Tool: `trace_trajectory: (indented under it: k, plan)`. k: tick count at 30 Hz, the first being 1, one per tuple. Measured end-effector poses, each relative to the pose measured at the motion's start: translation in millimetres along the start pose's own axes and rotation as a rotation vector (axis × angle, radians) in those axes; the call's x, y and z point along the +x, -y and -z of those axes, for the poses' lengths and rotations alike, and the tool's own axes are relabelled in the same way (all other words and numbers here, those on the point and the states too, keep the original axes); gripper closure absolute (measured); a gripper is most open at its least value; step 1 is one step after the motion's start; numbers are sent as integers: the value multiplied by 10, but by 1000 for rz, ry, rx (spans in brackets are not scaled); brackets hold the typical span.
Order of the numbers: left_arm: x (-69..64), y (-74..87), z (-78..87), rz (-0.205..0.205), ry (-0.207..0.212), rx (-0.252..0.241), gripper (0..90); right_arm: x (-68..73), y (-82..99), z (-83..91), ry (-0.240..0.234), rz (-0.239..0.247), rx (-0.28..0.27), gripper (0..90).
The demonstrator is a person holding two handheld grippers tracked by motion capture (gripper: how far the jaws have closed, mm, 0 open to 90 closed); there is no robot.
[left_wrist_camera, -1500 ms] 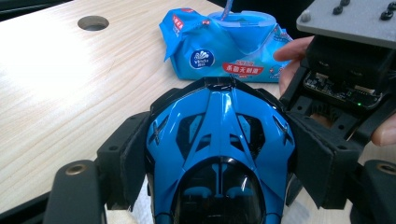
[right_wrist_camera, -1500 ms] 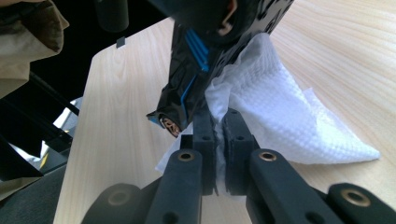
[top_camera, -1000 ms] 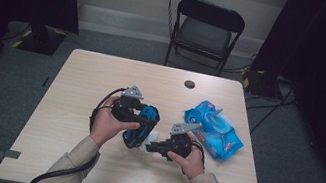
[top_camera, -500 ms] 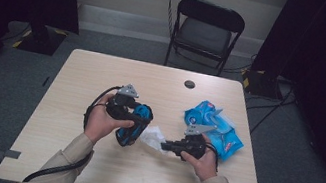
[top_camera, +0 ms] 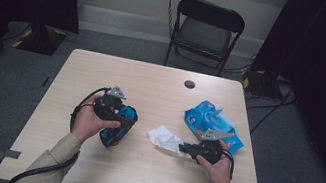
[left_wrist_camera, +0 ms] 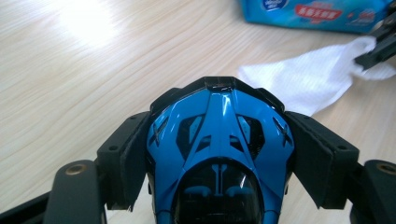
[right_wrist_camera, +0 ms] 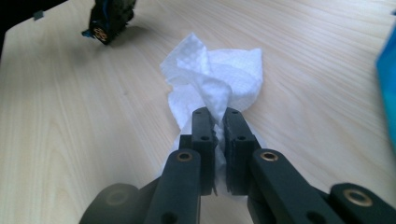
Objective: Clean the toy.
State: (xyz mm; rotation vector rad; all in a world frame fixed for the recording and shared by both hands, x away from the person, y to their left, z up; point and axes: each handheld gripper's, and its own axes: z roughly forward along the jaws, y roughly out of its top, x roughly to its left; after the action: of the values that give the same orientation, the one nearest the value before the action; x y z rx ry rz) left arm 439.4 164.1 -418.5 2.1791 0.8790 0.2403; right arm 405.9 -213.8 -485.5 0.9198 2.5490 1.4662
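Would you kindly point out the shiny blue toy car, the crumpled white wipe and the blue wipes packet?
shiny blue toy car (left_wrist_camera: 219, 126), left gripper view, its bonnet.
crumpled white wipe (right_wrist_camera: 219, 74), right gripper view, its middle folds.
blue wipes packet (top_camera: 204, 119), high view, its top face.

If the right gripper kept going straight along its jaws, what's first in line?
Probably the blue toy car held in the left gripper. The right gripper, shut on the white wipe, points across bare table toward it, though depth is hard to judge.
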Motion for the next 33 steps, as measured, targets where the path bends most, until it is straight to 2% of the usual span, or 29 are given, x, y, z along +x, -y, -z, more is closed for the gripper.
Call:
trace_trajectory:
  k: [4,7,10,12,15,21,25,29,33]
  plan:
    - [104,58,50,28,-24,-3,262,-52,80,62,30,-17,-8,835]
    - [152,68,68,19,-55,12,262,-66,124,75,53,-26,-5,817]
    - [206,82,64,35,-60,8,262,-74,158,73,71,-25,5,798]
    - [237,97,44,50,-59,1,262,-72,166,71,82,-19,16,782]
    - [249,112,-4,42,-73,12,263,-71,168,79,90,-15,17,772]
    - [308,149,-99,68,-81,19,263,-82,184,102,111,-15,21,735]
    - [321,155,-156,65,-89,36,263,-92,187,113,128,-16,30,676]
    - [332,166,-206,68,-91,32,263,-96,201,119,136,-20,31,670]
    - [345,183,-268,65,-103,54,263,-92,201,121,143,-21,36,627]
